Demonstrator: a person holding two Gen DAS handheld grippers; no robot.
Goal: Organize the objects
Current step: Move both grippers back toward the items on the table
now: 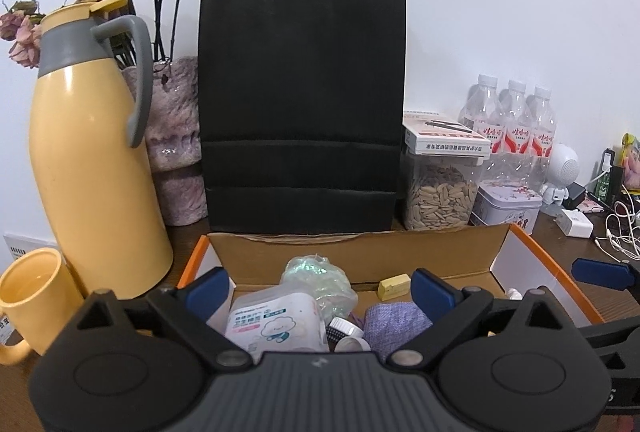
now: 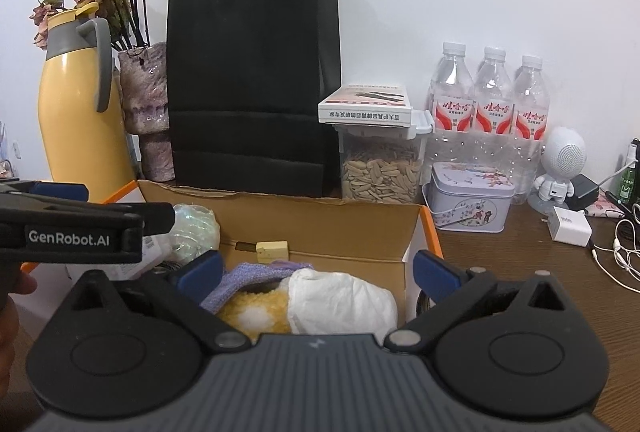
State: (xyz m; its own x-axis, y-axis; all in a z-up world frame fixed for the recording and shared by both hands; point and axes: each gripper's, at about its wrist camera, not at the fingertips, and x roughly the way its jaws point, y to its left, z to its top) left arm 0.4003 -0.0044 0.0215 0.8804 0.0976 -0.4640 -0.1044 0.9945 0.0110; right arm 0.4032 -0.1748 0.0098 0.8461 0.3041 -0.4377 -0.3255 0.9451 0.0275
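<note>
Both tools stand released: the left gripper (image 1: 320, 286) and the right gripper (image 2: 318, 272) have their jaws spread wide and carry nothing. Each hangs over the open cardboard box (image 2: 320, 228), the task's container, which sits at the table's near edge in front of the black paper bag (image 2: 252, 80).

Risks, as judged. The box is crowded and its contents soft and overlapping; a descending jaw could catch two items at once or drag a neighbour out. The two tools are close together, the left one lying at 9 o'clock in the right wrist view, so a collision is possible if both reach in. The tall bag at 12 o'clock stands just behind the box flap and could topple if the box is pushed.

Box contents:
- wipes packet (image 1: 276, 324)
- crinkled iridescent wrap (image 1: 320, 278)
- purple knit cloth (image 1: 396, 326)
- small yellow block (image 2: 272, 250), against the far wall
- white crumpled bundle (image 2: 344, 302)
- yellow fuzzy item (image 2: 256, 312)

Beside the bag, at 2 o'clock, a clear seed jar (image 2: 380, 172) holds pale seeds under a flat carton.
</note>
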